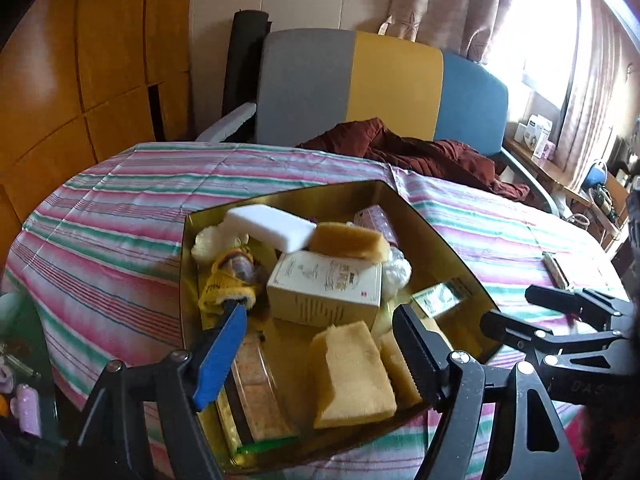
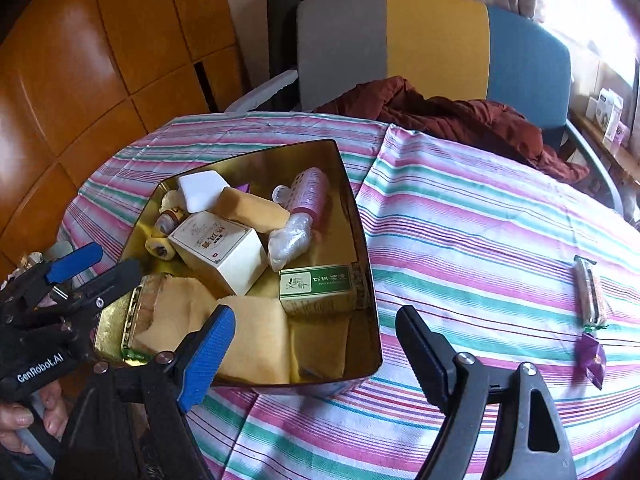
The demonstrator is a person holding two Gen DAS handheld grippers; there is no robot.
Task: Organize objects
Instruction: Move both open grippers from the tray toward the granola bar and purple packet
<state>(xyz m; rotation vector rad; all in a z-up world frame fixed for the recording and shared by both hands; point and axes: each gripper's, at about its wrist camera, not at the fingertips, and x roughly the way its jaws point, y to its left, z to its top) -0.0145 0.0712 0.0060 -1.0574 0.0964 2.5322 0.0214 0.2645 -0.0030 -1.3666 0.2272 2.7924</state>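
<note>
Here both grippers are hanging open and empty: the left gripper (image 1: 320, 344) over the near end of the gold tin (image 2: 362, 216), the right gripper (image 2: 316, 340) over the tin's near corner and the striped cloth (image 2: 480, 240). The tin is sitting on the cloth, holding a white box (image 2: 224, 252), a green box (image 2: 316, 284), sponges (image 1: 352, 376) and a pink bottle (image 2: 308, 192), while two wrapped snacks (image 2: 590, 292) are lying well apart to its right.

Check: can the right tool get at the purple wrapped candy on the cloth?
Probably yes: the right tool is open, and the purple wrapped candy lies alone on bare striped cloth, nothing between them.
</note>
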